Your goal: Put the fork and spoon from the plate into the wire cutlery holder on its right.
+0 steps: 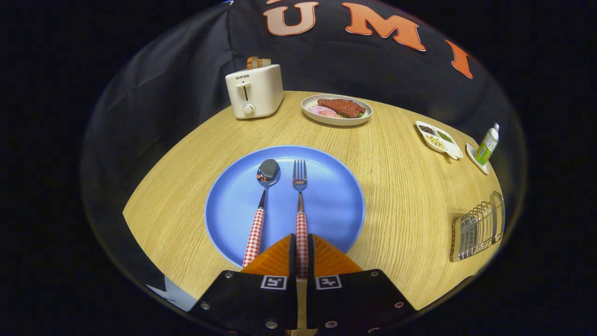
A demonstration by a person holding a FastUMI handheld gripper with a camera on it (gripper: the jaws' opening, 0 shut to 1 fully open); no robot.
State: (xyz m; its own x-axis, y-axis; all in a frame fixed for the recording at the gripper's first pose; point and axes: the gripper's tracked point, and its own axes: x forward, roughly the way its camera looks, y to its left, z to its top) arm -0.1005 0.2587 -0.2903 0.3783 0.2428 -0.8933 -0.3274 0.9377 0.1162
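A blue plate lies on the wooden table just ahead of me. On it rest a spoon and a fork, side by side, both with red-and-white checked handles pointing toward me. The spoon lies left of the fork. My gripper sits over the near rim of the plate, its two fingers closed against either side of the fork's handle end. The spoon's handle passes just left of the fingers, untouched. The wire cutlery holder stands to the right of the plate, near the table's right edge.
Beyond the plate stand a white toaster with bread in it and a dish of meat. At the far right are a divided condiment dish and a small green bottle on a saucer. Bare wood separates plate and holder.
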